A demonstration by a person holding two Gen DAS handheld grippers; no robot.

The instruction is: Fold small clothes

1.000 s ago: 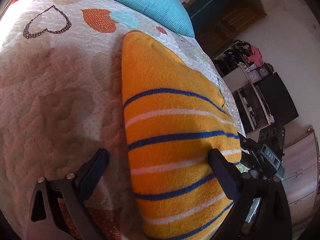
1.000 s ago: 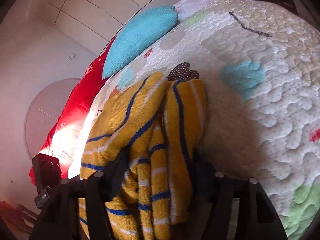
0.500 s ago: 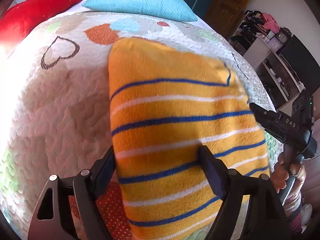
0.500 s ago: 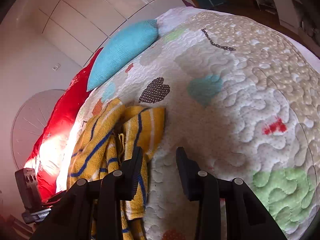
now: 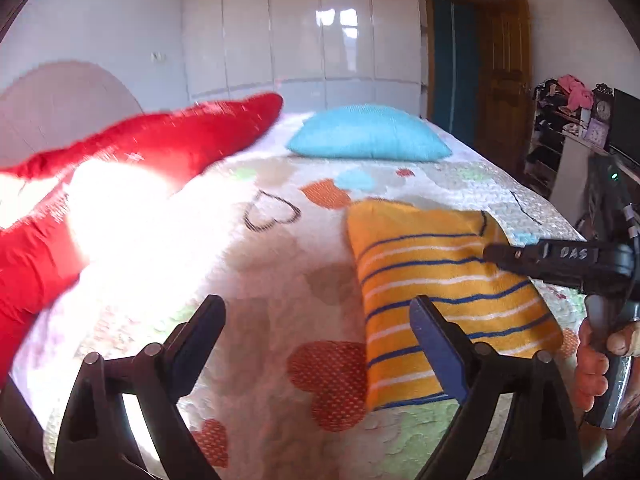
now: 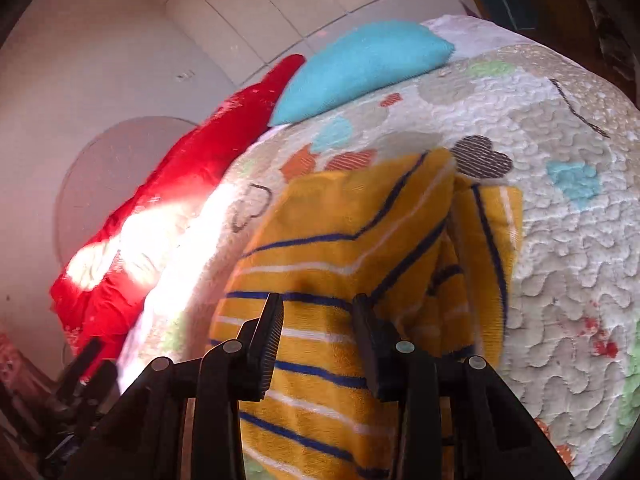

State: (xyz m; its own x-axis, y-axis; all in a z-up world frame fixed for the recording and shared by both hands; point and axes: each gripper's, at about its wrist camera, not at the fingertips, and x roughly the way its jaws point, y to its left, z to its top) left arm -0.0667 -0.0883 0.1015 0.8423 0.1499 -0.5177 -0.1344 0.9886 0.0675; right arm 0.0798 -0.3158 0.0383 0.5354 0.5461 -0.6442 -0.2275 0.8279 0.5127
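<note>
A folded orange garment (image 5: 448, 292) with blue and white stripes lies flat on the quilted bed (image 5: 280, 272). My left gripper (image 5: 316, 320) is open and empty, held above the bed to the left of the garment. My right gripper (image 6: 318, 312) is open just above the garment (image 6: 340, 272), with nothing between its fingers; it also shows in the left wrist view (image 5: 496, 254), reaching over the garment's right side. The garment's far right part looks bunched in the right wrist view.
A turquoise pillow (image 5: 368, 138) and a red pillow (image 5: 160, 140) lie at the head of the bed. White wardrobe doors (image 5: 300, 28) stand behind. A wooden door (image 5: 504, 64) and cluttered shelves (image 5: 560, 128) are at the right. Bright sunlight falls on the bed's left.
My left gripper has pulled back and lifted off the garment, which now lies to its right. My right gripper let go of the bunched garment and opened, then moved over its folded top.
</note>
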